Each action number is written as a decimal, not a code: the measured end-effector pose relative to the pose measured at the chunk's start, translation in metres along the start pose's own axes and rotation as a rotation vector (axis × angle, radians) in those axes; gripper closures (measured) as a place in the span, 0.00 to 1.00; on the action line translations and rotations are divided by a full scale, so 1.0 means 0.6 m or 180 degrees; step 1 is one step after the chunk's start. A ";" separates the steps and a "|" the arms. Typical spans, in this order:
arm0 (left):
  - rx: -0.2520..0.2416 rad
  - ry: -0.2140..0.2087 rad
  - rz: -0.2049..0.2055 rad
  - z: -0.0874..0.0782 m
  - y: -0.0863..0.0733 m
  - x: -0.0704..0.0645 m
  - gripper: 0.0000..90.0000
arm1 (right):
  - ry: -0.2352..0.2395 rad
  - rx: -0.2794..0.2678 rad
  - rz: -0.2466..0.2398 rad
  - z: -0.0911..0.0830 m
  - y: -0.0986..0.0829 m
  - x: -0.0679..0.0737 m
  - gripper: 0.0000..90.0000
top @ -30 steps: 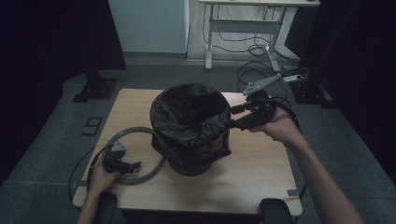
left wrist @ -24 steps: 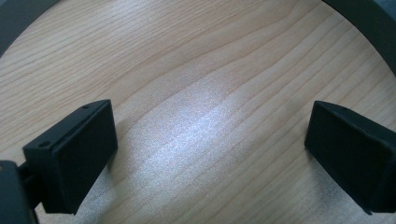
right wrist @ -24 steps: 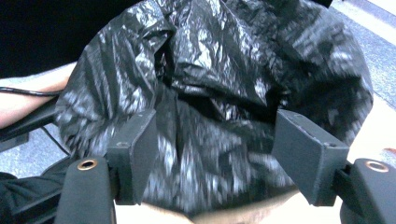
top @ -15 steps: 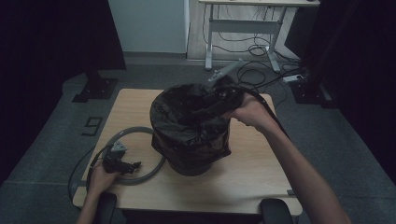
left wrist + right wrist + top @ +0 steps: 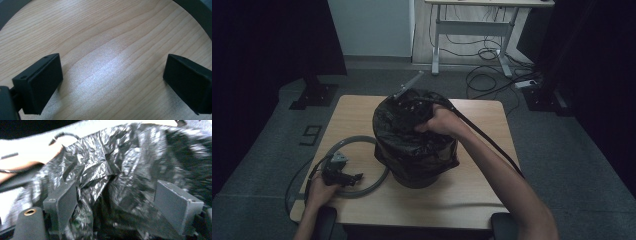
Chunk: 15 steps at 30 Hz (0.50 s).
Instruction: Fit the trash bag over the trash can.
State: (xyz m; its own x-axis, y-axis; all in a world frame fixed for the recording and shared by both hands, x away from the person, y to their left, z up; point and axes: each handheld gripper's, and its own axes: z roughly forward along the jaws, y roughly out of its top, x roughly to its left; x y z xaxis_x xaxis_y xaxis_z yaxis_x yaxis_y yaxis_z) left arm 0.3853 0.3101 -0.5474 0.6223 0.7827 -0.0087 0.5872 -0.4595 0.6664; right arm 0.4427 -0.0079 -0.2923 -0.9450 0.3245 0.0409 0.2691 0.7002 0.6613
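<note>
Bin liner (image 5: 414,132), black and glossy, was draped over a round bin standing mid-table (image 5: 472,195) in the high view. Compared with a second before, the right gripper (image 5: 412,100) had moved from the bin's right rim across to the top far edge, the right hand (image 5: 439,121) now lying over the mouth; judged, work had shifted from one side of the rim to settling the liner at the opposite side. The left gripper (image 5: 343,176) had not moved, resting near the table's front left corner, inside a loop of grey hose (image 5: 362,145).

Left gripper view: jaws stood wide apart, bare wood between them, nothing held.

Right gripper view: jaws were spread, crumpled liner (image 5: 110,177) bunched between and beyond them, touching the left jaw's inner face, not yet pinched. Film looked thin, creased, reflective, and blurred with motion.
</note>
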 end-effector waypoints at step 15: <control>0.0000 -0.0001 -0.0001 0.000 0.000 0.000 0.02 | -0.0187 0.0546 -0.0014 0.112 -0.011 -0.029 0.19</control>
State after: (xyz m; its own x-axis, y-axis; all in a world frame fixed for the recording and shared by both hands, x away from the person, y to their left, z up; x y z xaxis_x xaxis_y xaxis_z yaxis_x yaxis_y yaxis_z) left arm 0.3852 0.3100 -0.5474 0.6223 0.7828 -0.0092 0.5875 -0.4592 0.6663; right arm 0.4701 0.0243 -0.3476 -0.9351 0.3544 -0.0089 0.2976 0.7983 0.5236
